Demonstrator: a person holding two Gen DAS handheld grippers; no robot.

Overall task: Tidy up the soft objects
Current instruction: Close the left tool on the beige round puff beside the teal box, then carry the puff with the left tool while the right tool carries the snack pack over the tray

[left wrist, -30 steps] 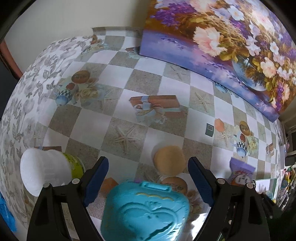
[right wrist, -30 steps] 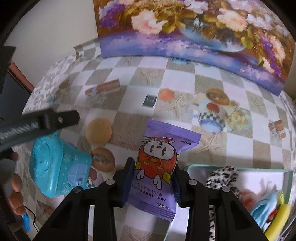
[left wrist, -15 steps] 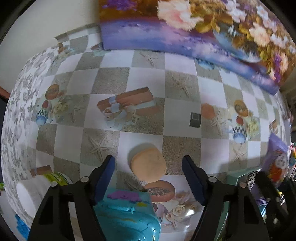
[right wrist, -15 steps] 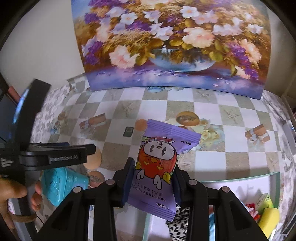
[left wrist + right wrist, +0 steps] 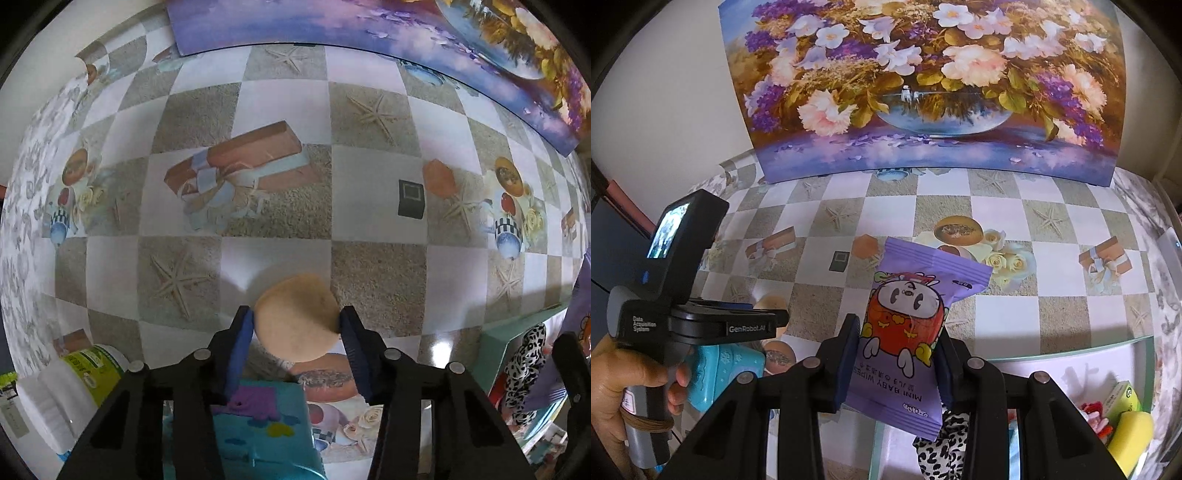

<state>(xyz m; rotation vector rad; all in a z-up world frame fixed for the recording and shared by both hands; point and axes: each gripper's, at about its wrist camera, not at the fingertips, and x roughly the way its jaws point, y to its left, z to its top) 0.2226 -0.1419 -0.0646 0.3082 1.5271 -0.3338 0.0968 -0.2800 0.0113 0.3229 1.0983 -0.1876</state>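
Observation:
A round tan sponge lies on the checked tablecloth. My left gripper points straight down over it, its jaws closing, and both blue pads touch the sponge's sides. My right gripper is shut on a purple pack of baby wipes, held up over the near left corner of a teal tray. In the tray lie a leopard-print cloth and a yellow sponge. The left wrist view shows that tray at its right edge.
A turquoise toy case sits just below the left gripper, with a white bottle with a green label to its left. A flower painting leans against the back wall. A person's hand holds the left gripper.
The left gripper came down from over the turquoise case to the tan sponge and its jaws narrowed around it. The right gripper rose with the wipes pack, then held still.

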